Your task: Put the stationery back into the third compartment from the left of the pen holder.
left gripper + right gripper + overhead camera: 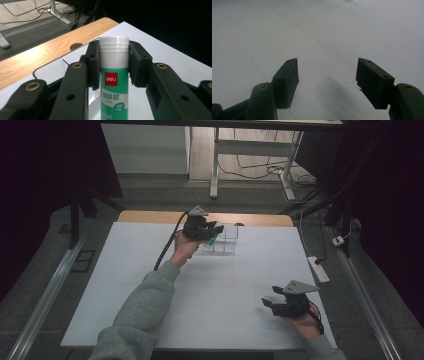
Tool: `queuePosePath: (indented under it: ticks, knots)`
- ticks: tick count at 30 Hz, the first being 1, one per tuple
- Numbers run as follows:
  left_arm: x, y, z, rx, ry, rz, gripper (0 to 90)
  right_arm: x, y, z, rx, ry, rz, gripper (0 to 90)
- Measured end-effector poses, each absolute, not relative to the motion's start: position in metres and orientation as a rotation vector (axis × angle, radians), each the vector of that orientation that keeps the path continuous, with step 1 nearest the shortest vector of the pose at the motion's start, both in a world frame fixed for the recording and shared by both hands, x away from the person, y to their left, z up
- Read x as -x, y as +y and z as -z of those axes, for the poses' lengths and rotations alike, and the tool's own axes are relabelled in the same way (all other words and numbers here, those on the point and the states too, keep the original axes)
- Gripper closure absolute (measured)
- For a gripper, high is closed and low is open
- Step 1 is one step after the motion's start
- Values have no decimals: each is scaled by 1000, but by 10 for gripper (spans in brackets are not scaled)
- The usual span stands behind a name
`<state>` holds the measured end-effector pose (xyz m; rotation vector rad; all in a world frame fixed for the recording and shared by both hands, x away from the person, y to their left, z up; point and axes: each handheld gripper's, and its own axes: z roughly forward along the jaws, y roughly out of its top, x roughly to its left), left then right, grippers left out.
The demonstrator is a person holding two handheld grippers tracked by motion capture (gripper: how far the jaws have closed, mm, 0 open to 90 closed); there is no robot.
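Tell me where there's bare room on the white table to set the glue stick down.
Most of the white table is bare: the wide middle between the left gripper, shut on the glue stick, and the open right gripper, plus the left side by the sleeve. The far edge is tighter, around the clear box.

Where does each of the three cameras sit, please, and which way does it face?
High view: above the person's side, looking forward and down on the white table; forearms, left gripper, right gripper.
Left gripper view: along its jaws, shut on the glue stick, toward the clear box.
Right gripper view: along its open jaws, over bare tabletop.
Shared: glue stick, high and left gripper views.
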<state>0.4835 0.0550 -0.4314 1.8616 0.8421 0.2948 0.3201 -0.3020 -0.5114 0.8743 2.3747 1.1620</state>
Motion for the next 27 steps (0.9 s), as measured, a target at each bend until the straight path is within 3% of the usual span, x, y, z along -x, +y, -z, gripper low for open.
queuePosePath:
  ticks: [27]
  knots:
    - [-535,10,410,-1870,832,-350,644,-321,-302,512,-871,2380,-1155,343]
